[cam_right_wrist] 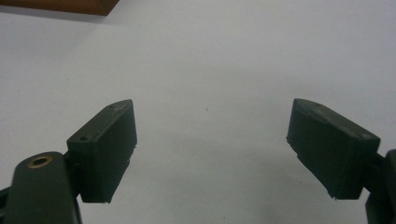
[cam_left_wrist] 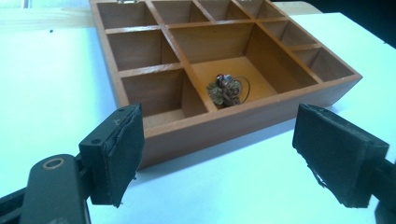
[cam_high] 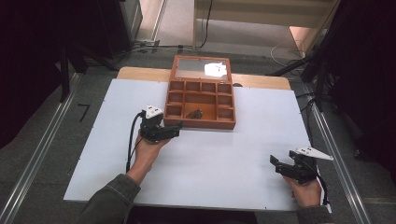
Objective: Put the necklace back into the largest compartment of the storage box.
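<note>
The little thing in the wooden box is hard to make out; it looks like a small brown tangle with a thin wire loop. It lies in the big middle part of the box. The box sits open at the far side of the white worktop. The left gripper is just beside the box's front wall, jaws spread wide. The right gripper rests well apart, near the worktop's right edge, jaws spread wide too.

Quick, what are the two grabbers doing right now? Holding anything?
Left hand-held gripper: open, holding nothing, near the wooden box.
Right hand-held gripper: open, holding nothing, above the white table.
</note>
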Demonstrator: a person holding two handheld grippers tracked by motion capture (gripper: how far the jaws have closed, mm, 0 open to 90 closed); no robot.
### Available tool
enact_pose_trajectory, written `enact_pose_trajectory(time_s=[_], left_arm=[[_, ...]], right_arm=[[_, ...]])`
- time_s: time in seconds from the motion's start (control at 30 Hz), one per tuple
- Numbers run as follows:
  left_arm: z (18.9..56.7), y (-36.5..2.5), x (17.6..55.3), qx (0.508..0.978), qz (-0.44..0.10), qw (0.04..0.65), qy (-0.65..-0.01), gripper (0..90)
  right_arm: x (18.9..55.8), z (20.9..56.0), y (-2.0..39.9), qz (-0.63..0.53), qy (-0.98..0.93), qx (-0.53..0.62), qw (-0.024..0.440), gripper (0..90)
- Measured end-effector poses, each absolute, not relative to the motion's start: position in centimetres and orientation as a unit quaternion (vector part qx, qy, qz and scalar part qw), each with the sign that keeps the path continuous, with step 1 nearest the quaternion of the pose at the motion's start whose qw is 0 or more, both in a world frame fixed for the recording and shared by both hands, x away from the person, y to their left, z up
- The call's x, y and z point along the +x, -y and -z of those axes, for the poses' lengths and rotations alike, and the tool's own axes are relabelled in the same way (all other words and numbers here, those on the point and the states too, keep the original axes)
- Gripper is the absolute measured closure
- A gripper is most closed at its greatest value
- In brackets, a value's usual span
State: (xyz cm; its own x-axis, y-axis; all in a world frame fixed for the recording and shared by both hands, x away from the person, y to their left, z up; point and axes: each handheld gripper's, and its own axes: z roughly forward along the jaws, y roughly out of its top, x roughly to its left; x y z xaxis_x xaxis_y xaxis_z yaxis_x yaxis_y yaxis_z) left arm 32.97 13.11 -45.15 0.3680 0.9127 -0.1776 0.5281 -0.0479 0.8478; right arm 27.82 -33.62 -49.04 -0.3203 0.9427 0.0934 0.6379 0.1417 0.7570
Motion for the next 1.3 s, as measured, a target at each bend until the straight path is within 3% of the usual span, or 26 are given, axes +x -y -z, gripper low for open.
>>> enact_pose_trajectory(time_s=[1.3], left_arm=[[47.2, -18.8, 28.2, 0.667, -0.219, 0.445, -0.556, 16.8]], right_arm=[[27.7, 49.0, 33.7, -0.365, -0.726, 0.545, 0.208, 14.1]])
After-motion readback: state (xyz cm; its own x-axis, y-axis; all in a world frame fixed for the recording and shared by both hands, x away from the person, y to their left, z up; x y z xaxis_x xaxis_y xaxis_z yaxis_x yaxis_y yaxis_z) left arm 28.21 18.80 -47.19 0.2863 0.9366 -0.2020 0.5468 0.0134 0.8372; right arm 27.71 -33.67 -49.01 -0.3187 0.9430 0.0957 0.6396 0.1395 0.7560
